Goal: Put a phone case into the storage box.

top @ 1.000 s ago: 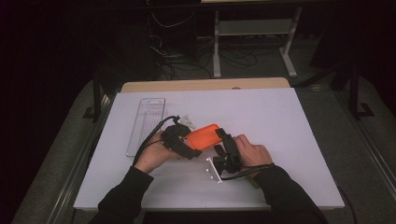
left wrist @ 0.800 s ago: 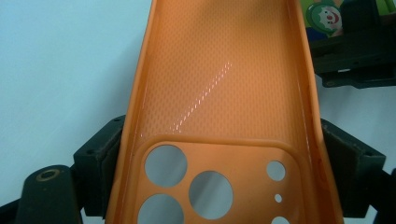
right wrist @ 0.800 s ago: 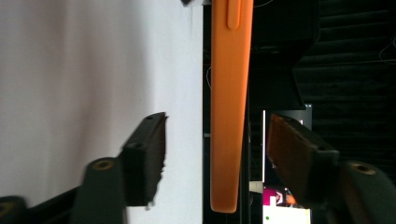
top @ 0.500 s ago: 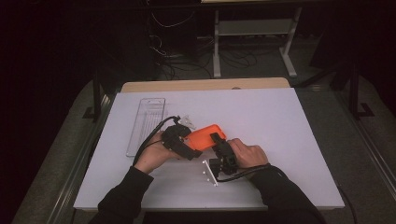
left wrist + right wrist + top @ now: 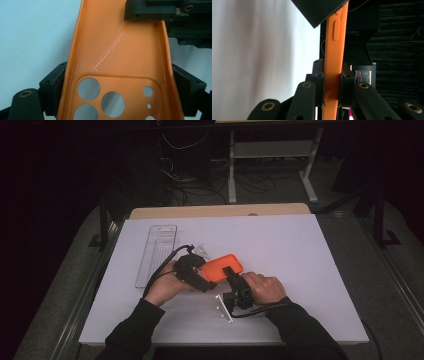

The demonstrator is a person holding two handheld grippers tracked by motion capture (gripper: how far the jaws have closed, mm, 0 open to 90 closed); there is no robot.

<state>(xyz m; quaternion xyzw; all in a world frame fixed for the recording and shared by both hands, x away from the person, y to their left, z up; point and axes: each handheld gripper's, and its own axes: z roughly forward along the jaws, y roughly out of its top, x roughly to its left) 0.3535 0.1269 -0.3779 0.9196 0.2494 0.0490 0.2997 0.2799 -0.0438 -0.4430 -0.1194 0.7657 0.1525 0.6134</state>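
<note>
Right gripper view has the right claw (image 5: 331,85) just closing onto the orange phone case (image 5: 334,62) that the left claw (image 5: 120,82) clamps; uneven squeezing could twist it loose.

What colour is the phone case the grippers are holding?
Orange; the phone case shows best in the left gripper view.

Phone case (image 5: 117,50) between both tongs: bright orange, inner face fine dotted mesh texture, glossy streak.
Left gripper (image 5: 192,270), right gripper (image 5: 235,285): black, brass-coloured pivot rivets.
Table (image 5: 300,250) beneath tongs: white.
Tray (image 5: 157,252) outward of left gripper: clear, ribbed.
Person's sleeves (image 5: 300,335) behind tongs: black.
</note>
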